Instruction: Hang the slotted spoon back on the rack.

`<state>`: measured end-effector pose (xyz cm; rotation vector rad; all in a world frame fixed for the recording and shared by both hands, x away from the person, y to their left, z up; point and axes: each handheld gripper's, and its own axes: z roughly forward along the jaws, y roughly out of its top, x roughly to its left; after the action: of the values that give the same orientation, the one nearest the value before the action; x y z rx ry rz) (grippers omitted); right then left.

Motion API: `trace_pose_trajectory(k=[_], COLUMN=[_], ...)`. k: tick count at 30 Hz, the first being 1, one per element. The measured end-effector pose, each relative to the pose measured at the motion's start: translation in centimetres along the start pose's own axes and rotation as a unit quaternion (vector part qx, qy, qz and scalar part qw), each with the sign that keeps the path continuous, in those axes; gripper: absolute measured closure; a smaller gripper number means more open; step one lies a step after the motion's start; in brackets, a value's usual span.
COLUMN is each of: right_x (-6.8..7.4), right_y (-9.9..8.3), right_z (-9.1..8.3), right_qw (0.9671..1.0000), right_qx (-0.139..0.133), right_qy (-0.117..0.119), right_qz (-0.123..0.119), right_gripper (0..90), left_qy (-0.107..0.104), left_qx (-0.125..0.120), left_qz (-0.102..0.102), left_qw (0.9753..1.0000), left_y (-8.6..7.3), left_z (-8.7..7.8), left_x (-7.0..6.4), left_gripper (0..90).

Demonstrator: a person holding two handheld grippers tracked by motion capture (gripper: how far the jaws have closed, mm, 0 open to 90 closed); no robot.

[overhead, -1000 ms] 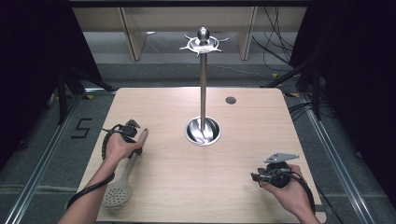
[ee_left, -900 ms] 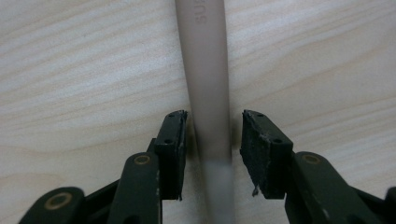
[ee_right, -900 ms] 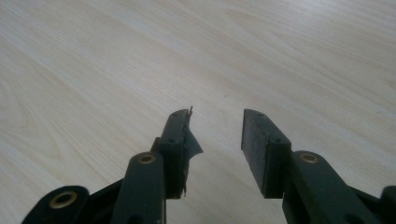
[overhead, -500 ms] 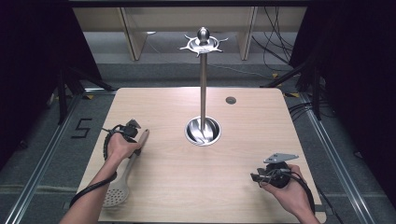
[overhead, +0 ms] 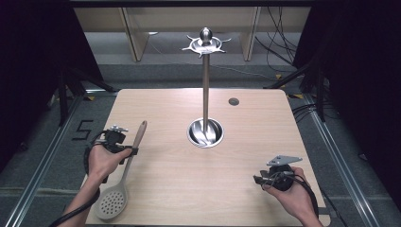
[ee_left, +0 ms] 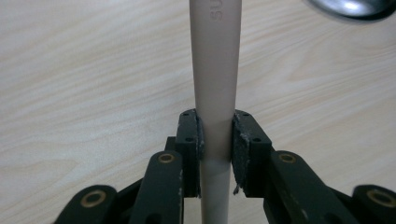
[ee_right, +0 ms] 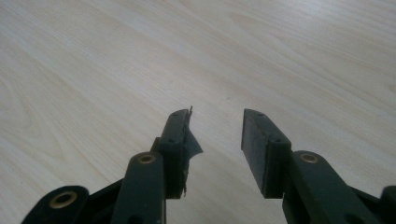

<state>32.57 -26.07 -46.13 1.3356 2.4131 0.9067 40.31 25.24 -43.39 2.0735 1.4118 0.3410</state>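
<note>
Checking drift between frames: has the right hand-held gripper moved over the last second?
No. The right hand-held gripper sits at the same spot near the table's front right corner.

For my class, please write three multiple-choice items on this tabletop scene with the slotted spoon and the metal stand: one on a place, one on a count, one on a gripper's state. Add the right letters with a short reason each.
1. Where does the metal stand rise from?
A. the table's left edge
B. near the middle of the wooden table
C. the near right corner

2. How many utensils lie on the table?
A. one
B. two
C. three

3. What is the state of the left gripper?
A. open over bare wood
B. shut on nothing
C. shut on the spoon's handle

Answers:
1 B: the high view shows its round base at the table's centre.
2 A: the slotted spoon is the lone utensil.
3 C: the left gripper view shows both pads pressed on the handle, while the right gripper stands open over bare wood.
</note>
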Motion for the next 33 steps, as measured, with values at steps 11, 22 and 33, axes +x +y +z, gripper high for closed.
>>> trace_pose_trajectory(k=[11,22,33], right_x=[0.3,0.2,0.2], right_y=[0.1,0.1,0.1], right_z=[-0.1,-0.2,-0.1], right_qw=[1.0000,1.0000,1.0000], right_qx=[0.001,-0.002,-0.005], right_qy=[0.003,-0.001,-0.002], right_qz=[0.007,-0.004,-0.004], right_gripper=[61.5,61.1,60.9], left_qy=[-0.045,-0.081,-0.080], left_qx=[-0.144,-0.253,-0.311], left_qz=[0.022,0.025,0.049], left_qw=[0.9883,0.9637,0.9457], left_y=[-2.9,-4.9,-3.7], left_z=[-4.8,-8.4,-10.1], left_x=[-0.7,-1.6,-3.1], left_gripper=[73.6,73.6,73.7])
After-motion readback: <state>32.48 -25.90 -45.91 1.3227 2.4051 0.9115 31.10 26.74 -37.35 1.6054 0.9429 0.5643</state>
